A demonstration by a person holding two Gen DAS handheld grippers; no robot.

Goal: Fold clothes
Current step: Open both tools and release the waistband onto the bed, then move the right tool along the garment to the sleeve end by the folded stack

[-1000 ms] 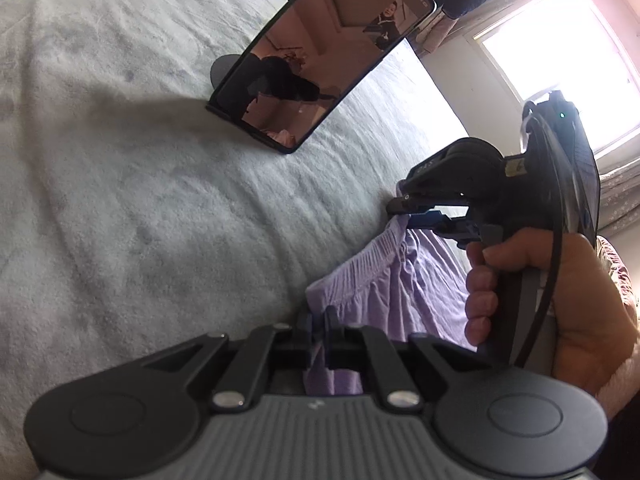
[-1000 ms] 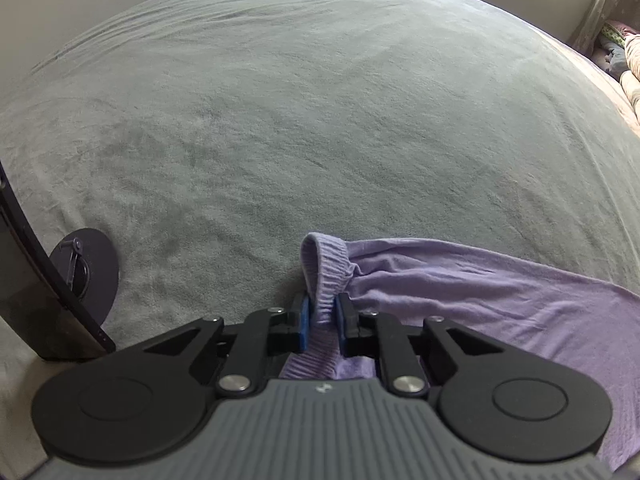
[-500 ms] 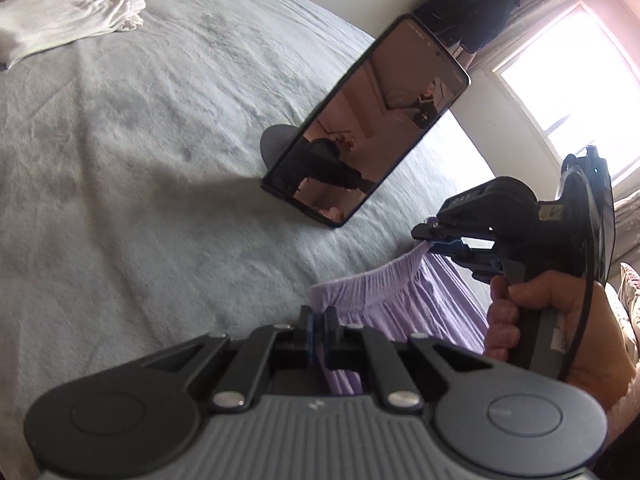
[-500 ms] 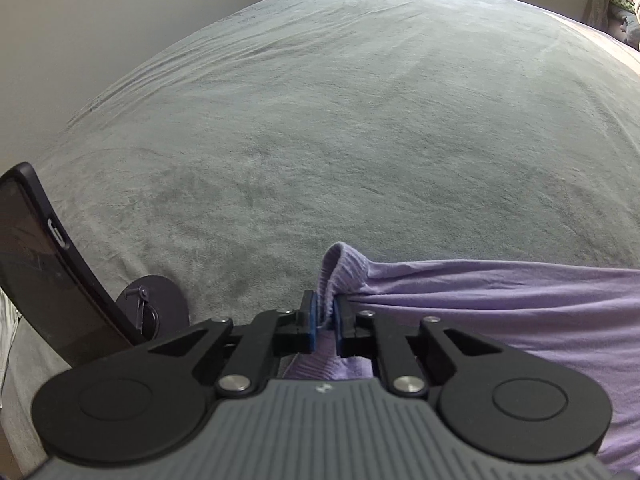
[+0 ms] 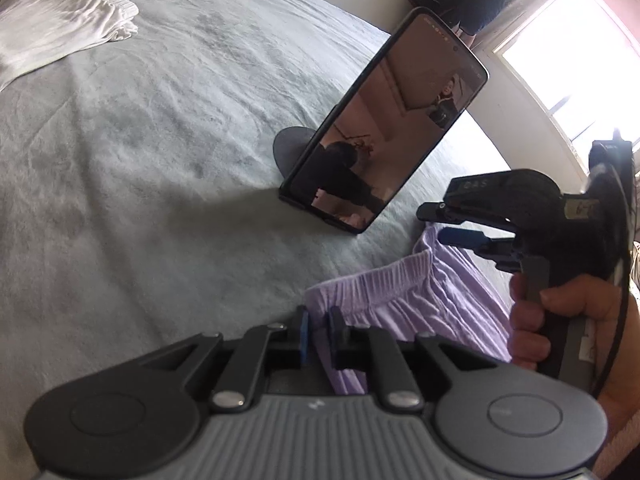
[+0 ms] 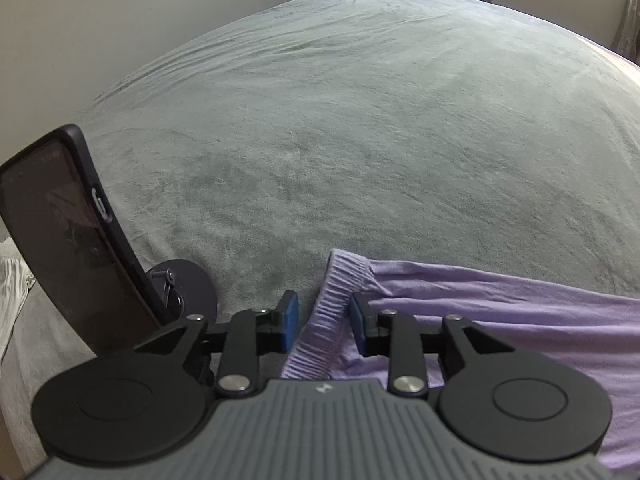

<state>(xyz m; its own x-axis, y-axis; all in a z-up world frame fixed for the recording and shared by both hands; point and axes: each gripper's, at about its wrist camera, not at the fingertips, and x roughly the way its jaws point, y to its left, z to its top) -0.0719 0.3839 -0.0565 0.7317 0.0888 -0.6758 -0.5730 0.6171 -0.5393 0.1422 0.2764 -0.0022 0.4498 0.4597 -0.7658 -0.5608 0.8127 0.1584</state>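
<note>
While my two tongs hang low over the bed, the lilac shorts lie spread on its grey-green plush blanket, their ribbed elastic waistband bunched up at the near edge and the rest of the cloth running off to the right in the right wrist view. My right tongs are opening: the blue pads stand apart on either side of the waistband, the left one clear of the cloth and the right one just beside it, so the band rises loosely between them and is not pinched. My left tongs are opening too, only a narrow way so far; the corner of the waistband still runs in between the two fingers, and I cannot tell for sure whether the pads touch it. In the left wrist view I see my right hand wrapped round the handle of the other tongs, whose fingers are parted above the far end of the waistband. A phone in a dark case leans tilted on a round stand just beyond the shorts, its dark screen mirroring the room. Well away at the far left of the bed lies a folded white garment. A bright window fills the upper right corner.
</note>
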